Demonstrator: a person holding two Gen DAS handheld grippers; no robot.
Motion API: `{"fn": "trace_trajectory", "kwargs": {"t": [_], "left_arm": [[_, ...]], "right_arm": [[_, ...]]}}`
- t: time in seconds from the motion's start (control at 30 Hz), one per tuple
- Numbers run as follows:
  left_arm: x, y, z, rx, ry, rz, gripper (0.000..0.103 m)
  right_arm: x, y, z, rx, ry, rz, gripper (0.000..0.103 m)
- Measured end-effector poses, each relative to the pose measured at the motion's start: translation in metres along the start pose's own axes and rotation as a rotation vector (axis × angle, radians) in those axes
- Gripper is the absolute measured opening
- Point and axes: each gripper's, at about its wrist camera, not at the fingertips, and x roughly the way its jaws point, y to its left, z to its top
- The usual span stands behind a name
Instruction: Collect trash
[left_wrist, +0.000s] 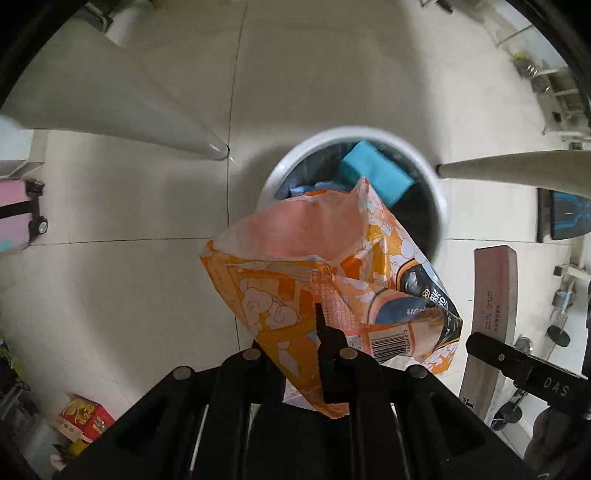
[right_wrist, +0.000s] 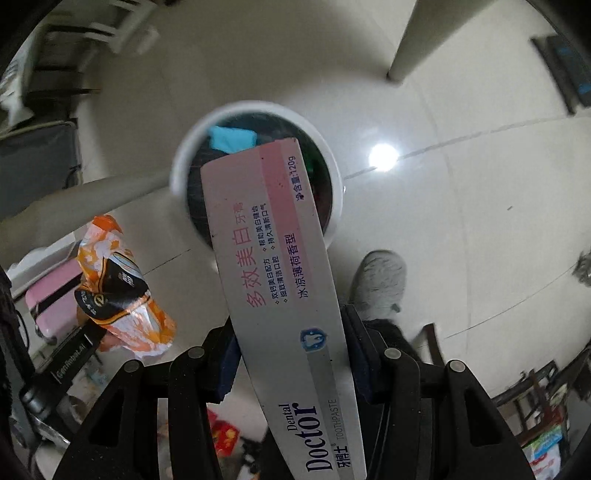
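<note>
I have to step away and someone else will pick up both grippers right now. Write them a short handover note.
Left gripper: shut on an orange snack bag, held above the near rim of the white bin.
Right gripper: shut on a toothpaste box, its far end over the bin.
Already in the bin: a blue block and other trash.
Left to do: release both items into the bin, then fetch the red box on the floor, if it counts as trash.

My toothpaste box (right_wrist: 280, 288) reads "Dental Doctor TOOTHPASTE" and "120g"; at nine o'clock, my other gripper (right_wrist: 79, 350) says "GenRobot.AI".
</note>
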Motion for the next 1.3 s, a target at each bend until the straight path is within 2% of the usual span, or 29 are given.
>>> {"fn": "trace_trajectory", "kwargs": {"t": [0.1, 0.17, 0.2, 0.27, 0.3, 0.33, 0.37, 0.53, 0.7, 0.83, 0.9, 1.1, 1.13, 1.3], "left_arm": [[0.036, -0.006, 0.012, 0.015, 0.055, -0.036, 0.011], [0.045, -0.009, 0.019, 0.015, 0.061, -0.03, 0.012], [0.047, -0.011, 0.023, 0.008, 0.062, -0.032, 0.017], [0.044, -0.007, 0.024, -0.013, 0.05, -0.045, 0.052], [0.039, -0.007, 0.023, -0.028, 0.038, -0.048, 0.085], [0.034, -0.005, 0.018, -0.037, 0.026, -0.048, 0.098], [0.028, -0.004, 0.015, -0.049, 0.015, -0.051, 0.098], [-0.01, -0.006, -0.007, -0.078, -0.044, -0.015, 0.098], [-0.069, -0.02, -0.053, -0.07, -0.162, 0.044, 0.098], [-0.127, -0.009, -0.088, -0.082, -0.22, 0.06, 0.098], [-0.161, -0.016, -0.108, -0.083, -0.246, 0.055, 0.098], [-0.259, -0.03, -0.154, -0.034, -0.3, 0.034, 0.098], [-0.264, -0.036, -0.159, -0.026, -0.303, 0.032, 0.098], [-0.343, -0.055, -0.195, 0.024, -0.345, -0.013, 0.098]], "right_arm": [[0.038, -0.003, 0.026, -0.007, 0.05, -0.025, 0.053], [0.06, 0.0, 0.042, -0.026, 0.104, -0.028, 0.053], [0.069, 0.0, 0.05, -0.019, 0.119, -0.027, 0.054], [0.075, 0.002, 0.058, -0.021, 0.122, -0.022, 0.058], [0.075, 0.003, 0.062, -0.022, 0.12, -0.011, 0.064], [0.072, 0.001, 0.065, -0.018, 0.114, 0.009, 0.082], [0.066, 0.003, 0.066, -0.016, 0.103, 0.039, 0.093], [0.029, 0.015, 0.059, -0.074, 0.031, 0.027, 0.098], [-0.028, 0.023, 0.032, -0.198, -0.097, -0.09, 0.101], [-0.083, 0.037, -0.005, -0.301, -0.191, -0.164, 0.102], [-0.118, 0.041, -0.03, -0.334, -0.231, -0.185, 0.102], [-0.223, 0.046, -0.098, -0.381, -0.308, -0.168, 0.102], [-0.237, 0.044, -0.107, -0.383, -0.314, -0.16, 0.102], [-0.341, 0.042, -0.169, -0.385, -0.35, -0.092, 0.102]]}}
